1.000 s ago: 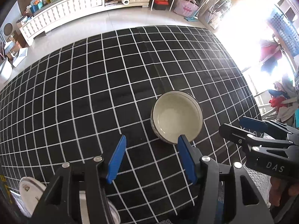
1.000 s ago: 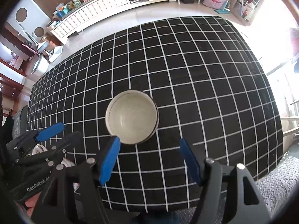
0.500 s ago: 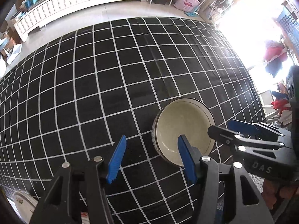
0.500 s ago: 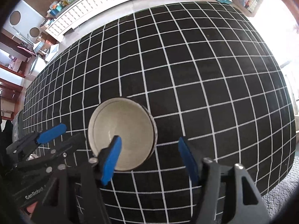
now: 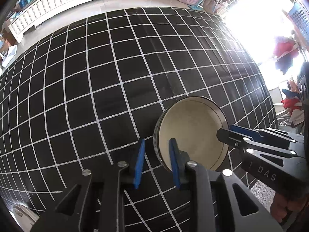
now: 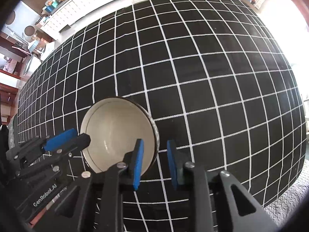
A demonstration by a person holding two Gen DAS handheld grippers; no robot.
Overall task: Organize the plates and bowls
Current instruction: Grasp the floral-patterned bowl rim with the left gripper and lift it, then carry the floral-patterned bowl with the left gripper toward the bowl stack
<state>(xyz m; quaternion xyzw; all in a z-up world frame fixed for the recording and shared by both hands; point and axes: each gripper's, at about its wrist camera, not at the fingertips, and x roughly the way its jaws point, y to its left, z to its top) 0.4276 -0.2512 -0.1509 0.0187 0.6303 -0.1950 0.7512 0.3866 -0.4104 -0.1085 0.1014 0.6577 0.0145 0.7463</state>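
Observation:
A cream bowl point(image 5: 191, 133) with a dark patterned rim stands on the black grid tablecloth point(image 5: 96, 77). My left gripper point(image 5: 156, 162) straddles the bowl's left rim, one blue pad inside and one outside, jaws narrowed but not clearly pressing. My right gripper point(image 6: 154, 163) straddles the bowl's point(image 6: 115, 133) right rim the same way. Each gripper shows in the other's view: the right one point(image 5: 231, 133) at the bowl's right edge, the left one point(image 6: 77, 137) at its left edge.
A white plate point(image 5: 21, 215) with a printed pattern pokes in at the lower left corner of the left wrist view. The table's near edge runs just below the grippers. White cabinets point(image 5: 54, 2) and clutter stand across the floor beyond the table.
Both grippers moved forward and down onto the bowl and narrowed their jaws, so each now has one pad inside the rim and one outside.

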